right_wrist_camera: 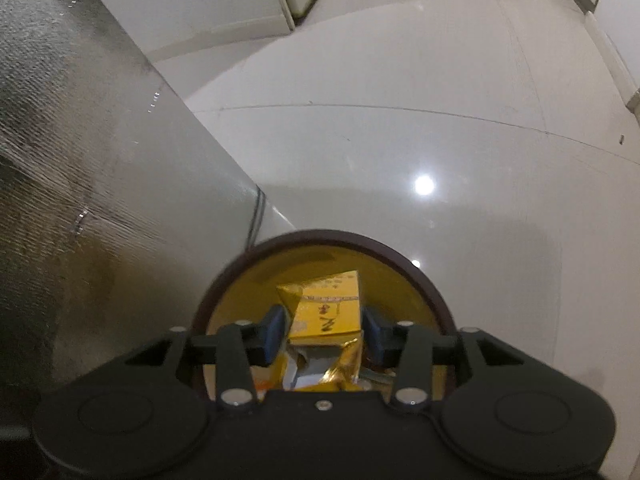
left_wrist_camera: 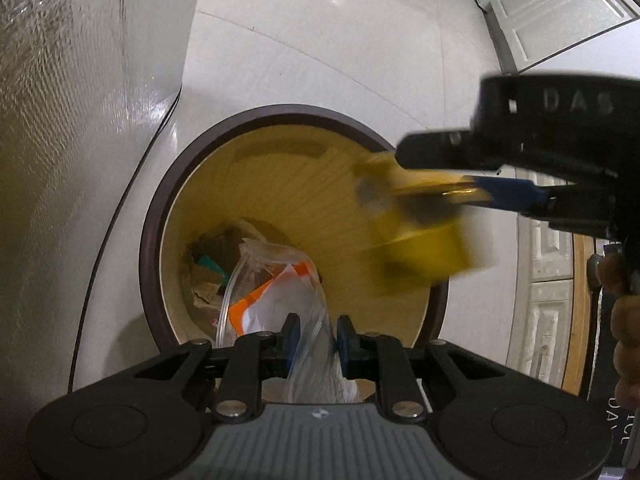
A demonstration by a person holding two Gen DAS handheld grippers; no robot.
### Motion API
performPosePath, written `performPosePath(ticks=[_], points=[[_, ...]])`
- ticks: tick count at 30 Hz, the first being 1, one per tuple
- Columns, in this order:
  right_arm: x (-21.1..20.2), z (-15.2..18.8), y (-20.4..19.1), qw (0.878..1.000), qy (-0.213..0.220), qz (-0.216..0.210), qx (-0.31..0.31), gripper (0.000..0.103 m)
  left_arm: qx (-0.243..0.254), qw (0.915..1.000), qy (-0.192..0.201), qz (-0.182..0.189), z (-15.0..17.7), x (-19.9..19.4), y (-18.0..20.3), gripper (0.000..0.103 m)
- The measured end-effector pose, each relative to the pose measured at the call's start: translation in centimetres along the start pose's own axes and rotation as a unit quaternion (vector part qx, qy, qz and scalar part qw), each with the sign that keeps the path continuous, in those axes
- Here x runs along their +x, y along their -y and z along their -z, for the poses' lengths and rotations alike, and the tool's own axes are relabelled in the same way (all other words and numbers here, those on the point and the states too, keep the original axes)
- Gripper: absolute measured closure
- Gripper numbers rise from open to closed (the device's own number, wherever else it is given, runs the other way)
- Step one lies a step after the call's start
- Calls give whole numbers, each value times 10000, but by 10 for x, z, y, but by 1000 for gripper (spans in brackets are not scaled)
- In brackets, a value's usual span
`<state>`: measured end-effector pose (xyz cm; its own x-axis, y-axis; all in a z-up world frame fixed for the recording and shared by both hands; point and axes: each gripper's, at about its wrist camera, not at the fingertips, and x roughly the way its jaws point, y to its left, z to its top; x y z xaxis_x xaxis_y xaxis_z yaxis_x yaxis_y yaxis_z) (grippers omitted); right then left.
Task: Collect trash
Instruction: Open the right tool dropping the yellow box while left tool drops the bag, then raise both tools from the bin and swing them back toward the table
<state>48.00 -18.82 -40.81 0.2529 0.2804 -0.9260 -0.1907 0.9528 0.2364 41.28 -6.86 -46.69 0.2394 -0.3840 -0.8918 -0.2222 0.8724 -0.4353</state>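
Observation:
A round bin with a brown rim [left_wrist_camera: 160, 216] [right_wrist_camera: 424, 276] and a yellow inside stands on the floor below both grippers. My left gripper [left_wrist_camera: 316, 340] is shut on a clear plastic bag [left_wrist_camera: 280, 292] with orange and white print, which hangs into the bin's mouth. My right gripper [left_wrist_camera: 440, 176] [right_wrist_camera: 326, 332] reaches over the bin from the right. A yellow carton [left_wrist_camera: 424, 240] [right_wrist_camera: 328, 304] with torn gold foil sits tilted between its blue pads, blurred and loose over the opening, so the jaws stand open around it.
Paper and wrapper scraps [left_wrist_camera: 208, 272] lie at the bin's bottom. A tall textured silver surface [left_wrist_camera: 60, 120] [right_wrist_camera: 80, 160] stands just left of the bin. White glossy floor tiles [left_wrist_camera: 320, 60] [right_wrist_camera: 400, 120] stretch beyond. White panelled doors [left_wrist_camera: 552, 20] lie far right. A hand [left_wrist_camera: 624, 320] shows at the right edge.

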Motion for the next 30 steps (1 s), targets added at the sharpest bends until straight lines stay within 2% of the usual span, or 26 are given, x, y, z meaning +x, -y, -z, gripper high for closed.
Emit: performPosePath(ticks=[2, 4, 8, 10, 12, 15, 21, 25, 26, 30], points=[[-1, 1, -4, 9999, 47, 75, -83, 35, -25, 10000, -9, 8, -2, 0, 1, 82], [-2, 2, -4, 9996, 88, 132, -213, 30, -67, 10000, 2, 37, 0, 1, -1, 82], [-2, 0, 5, 9995, 22, 179, -269, 30, -198, 9992, 84, 337, 0, -4, -4, 82], [-3, 0, 11, 9995, 20, 220, -227, 29, -228, 9982, 112, 544, -2, -8, -2, 77], [-6, 0, 17, 9995, 25, 240, -191, 29, -191, 9977, 152, 632, -4, -12, 1, 65], [-8, 2, 23, 9996, 18, 226, -138, 25, 13, 9995, 74, 316, -5, -16, 9, 50], [-6, 7, 27, 9995, -133, 215, -211, 19, 298, 9971, -264, -648, -6, -20, 9, 23], [-14, 14, 32, 9994, -142, 170, -277, 14, 641, 9934, -172, -934, -7, -31, 15, 13], [-16, 16, 34, 9994, -134, 157, -270, 9, 688, 9928, -151, -970, -8, -34, 16, 10], [-25, 22, 41, 9997, -77, 49, -213, 3, 772, 9918, -136, -1006, -9, -40, 19, 4]])
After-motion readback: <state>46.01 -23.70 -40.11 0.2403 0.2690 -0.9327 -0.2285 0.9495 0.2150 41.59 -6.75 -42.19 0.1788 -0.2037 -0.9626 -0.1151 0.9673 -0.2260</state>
